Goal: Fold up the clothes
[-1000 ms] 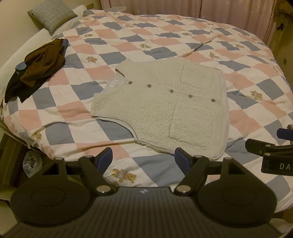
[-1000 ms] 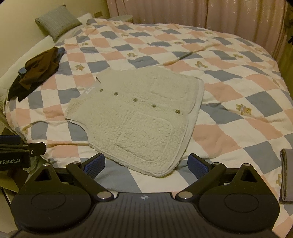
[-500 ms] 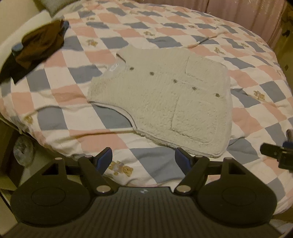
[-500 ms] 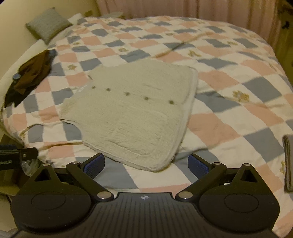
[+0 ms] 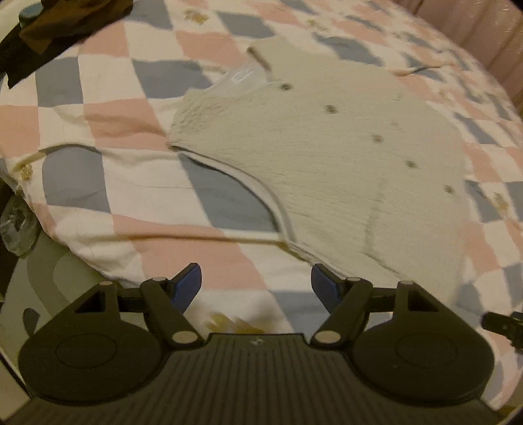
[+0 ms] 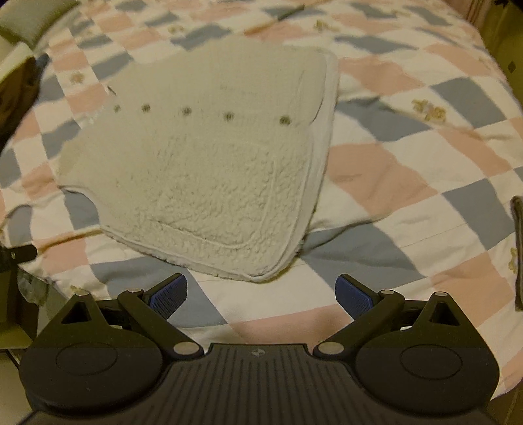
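Note:
A cream fleece vest (image 5: pixel 327 157) with a row of buttons and patch pockets lies flat, front up, on a checkered quilt (image 5: pixel 108 130). It also shows in the right wrist view (image 6: pixel 209 157). My left gripper (image 5: pixel 255 284) is open and empty, just short of the vest's near armhole edge. My right gripper (image 6: pixel 261 294) is open and empty, just short of the vest's near hem corner. Neither touches the vest.
A pile of dark brown clothes (image 5: pixel 49 26) lies at the quilt's far left. A grey folded item (image 6: pixel 517 248) sits at the right edge. A grey pillow (image 6: pixel 29 23) is at the far left. The bed's near edge drops off at lower left (image 5: pixel 49 242).
Both grippers have moved forward and down toward the vest, which now fills more of each view. Both stay open. The vest has not moved.

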Tool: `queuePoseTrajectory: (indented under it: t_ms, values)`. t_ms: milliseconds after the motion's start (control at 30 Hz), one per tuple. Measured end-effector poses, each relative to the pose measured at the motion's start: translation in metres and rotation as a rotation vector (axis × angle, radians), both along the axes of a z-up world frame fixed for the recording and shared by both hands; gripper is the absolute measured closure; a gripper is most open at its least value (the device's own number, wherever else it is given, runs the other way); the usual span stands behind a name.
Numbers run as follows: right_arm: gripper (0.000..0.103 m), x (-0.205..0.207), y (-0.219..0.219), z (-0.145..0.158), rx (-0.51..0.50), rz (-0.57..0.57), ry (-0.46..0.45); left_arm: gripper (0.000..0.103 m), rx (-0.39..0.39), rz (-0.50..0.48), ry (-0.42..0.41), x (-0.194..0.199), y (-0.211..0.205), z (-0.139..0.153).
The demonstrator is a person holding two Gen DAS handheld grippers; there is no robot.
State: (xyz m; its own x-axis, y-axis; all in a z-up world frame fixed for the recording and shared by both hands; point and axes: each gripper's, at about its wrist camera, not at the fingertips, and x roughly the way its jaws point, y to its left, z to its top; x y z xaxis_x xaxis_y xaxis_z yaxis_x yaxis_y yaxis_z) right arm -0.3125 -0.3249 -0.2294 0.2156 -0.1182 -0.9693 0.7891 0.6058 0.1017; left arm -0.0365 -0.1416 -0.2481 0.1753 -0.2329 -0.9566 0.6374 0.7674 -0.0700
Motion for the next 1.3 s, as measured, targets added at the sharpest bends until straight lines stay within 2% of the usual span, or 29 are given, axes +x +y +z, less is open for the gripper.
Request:
queuePoseTrajectory:
  t_ms: [200, 367, 467, 533, 767, 900, 1000, 1067, 1100, 1133, 1200, 1300]
  values:
    - [0.003, 0.071, -0.020, -0.037, 0.046, -0.001, 0.060, 0.035, 0.034, 0.018, 0.025, 0.079, -0.021, -0.041]
    - [0.003, 0.120, -0.039, -0.066, 0.061, -0.042, 0.068, 0.035, -0.011, -0.021, -0.017, 0.136, -0.038, -0.060]
    - [0.003, 0.133, -0.049, -0.079, 0.040, -0.090, 0.049, 0.040, -0.034, -0.041, -0.028, 0.165, -0.041, -0.070]
    - [0.005, 0.135, -0.055, -0.085, 0.018, -0.125, 0.016, 0.047, -0.045, -0.066, -0.030, 0.179, -0.045, -0.077]
    - [0.010, 0.139, -0.082, -0.092, -0.063, -0.193, -0.086, 0.048, -0.082, -0.088, -0.023, 0.208, -0.049, -0.104]
    - [0.010, 0.145, -0.097, -0.095, -0.083, -0.214, -0.095, 0.043, -0.183, -0.078, 0.040, 0.222, -0.044, -0.123]
    - [0.010, 0.147, -0.103, -0.099, -0.099, -0.216, -0.097, 0.044, -0.282, -0.044, 0.101, 0.228, -0.036, -0.132]
    - [0.010, 0.148, -0.107, -0.103, -0.106, -0.215, -0.102, 0.059, -0.324, -0.026, 0.136, 0.228, -0.033, -0.136]
    - [0.010, 0.146, -0.109, -0.105, -0.109, -0.215, -0.102, 0.076, -0.334, -0.022, 0.148, 0.227, -0.032, -0.137]
    - [0.010, 0.146, -0.110, -0.107, -0.108, -0.215, -0.101, 0.087, -0.339, -0.018, 0.154, 0.225, -0.032, -0.139]
    - [0.011, 0.143, -0.113, -0.112, -0.100, -0.215, -0.105, 0.092, -0.336, -0.008, 0.127, 0.219, -0.033, -0.133]
    - [0.012, 0.135, -0.117, -0.117, -0.085, -0.214, -0.119, 0.095, -0.320, -0.033, 0.018, 0.200, -0.045, -0.106]
